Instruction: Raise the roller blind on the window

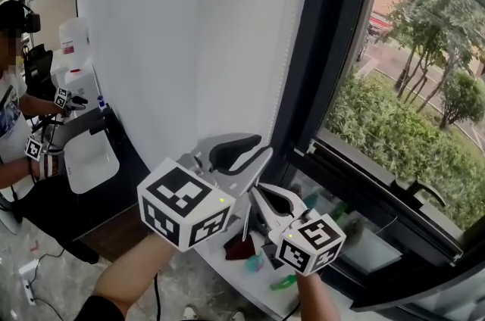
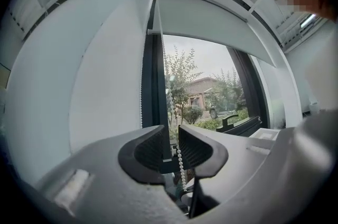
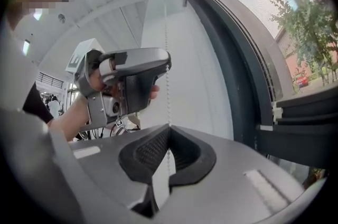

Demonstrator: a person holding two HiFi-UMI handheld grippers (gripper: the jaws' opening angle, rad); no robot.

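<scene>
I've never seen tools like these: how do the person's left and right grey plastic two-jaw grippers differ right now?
The left gripper has its jaws apart, with the white bead chain hanging ungripped between them; the right gripper has its jaws pinched shut on the chain. The left gripper is held higher, the right gripper lower. Both are grey, two-jawed and hand-held.

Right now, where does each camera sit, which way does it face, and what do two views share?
Head view: on the person's head, facing down at the window; the forearms, left hand-held gripper and right hand-held gripper show.
Left gripper view: on the left hand-held gripper, facing up at the roller blind; its open jaws straddle the bead chain.
Right gripper view: on the right hand-held gripper, facing up beside the window; its jaws grip the bead chain; the left hand shows.
Shared: both gripper views show the bead chain.
</scene>
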